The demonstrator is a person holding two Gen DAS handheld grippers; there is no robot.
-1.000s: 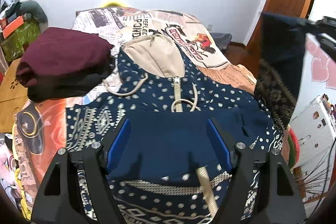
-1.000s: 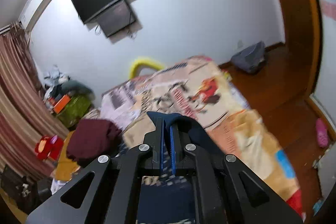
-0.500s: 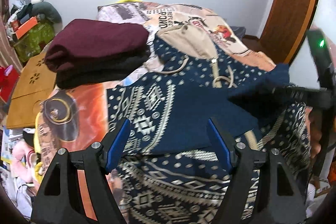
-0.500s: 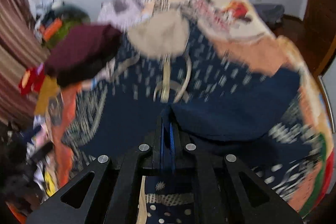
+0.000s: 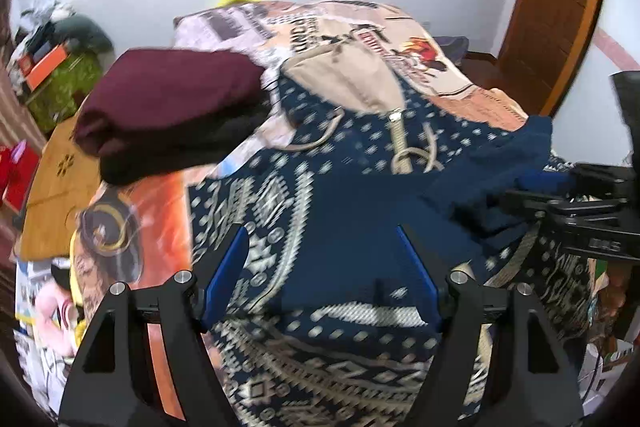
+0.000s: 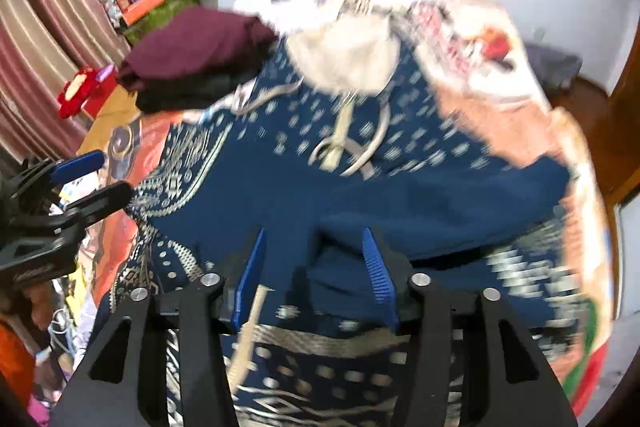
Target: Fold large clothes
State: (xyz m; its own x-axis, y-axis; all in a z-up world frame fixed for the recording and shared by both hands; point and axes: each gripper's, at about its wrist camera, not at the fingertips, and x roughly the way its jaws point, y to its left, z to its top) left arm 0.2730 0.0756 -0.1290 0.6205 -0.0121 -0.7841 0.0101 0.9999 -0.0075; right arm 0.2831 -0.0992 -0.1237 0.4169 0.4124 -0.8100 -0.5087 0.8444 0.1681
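Navy patterned hoodie (image 5: 344,195) lies flat on the bed (image 5: 472,99), its zipper axis running away from both tongs, hood far, folded sleeve across the middle just ahead of the spread, empty right tongs (image 6: 314,259) and left tongs (image 5: 324,259).

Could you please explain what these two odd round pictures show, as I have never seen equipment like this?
A person holds a two-finger gripper in each hand; a fisheye camera on each looks along its blue-padded fingers. One picture is from the left gripper, the other from the right gripper. Both are open and hold nothing. Below them, on a bed with a printed bedspread, lies a navy patterned zip hoodie with a beige hood. Beside it sits a folded maroon garment on top of a dark one.
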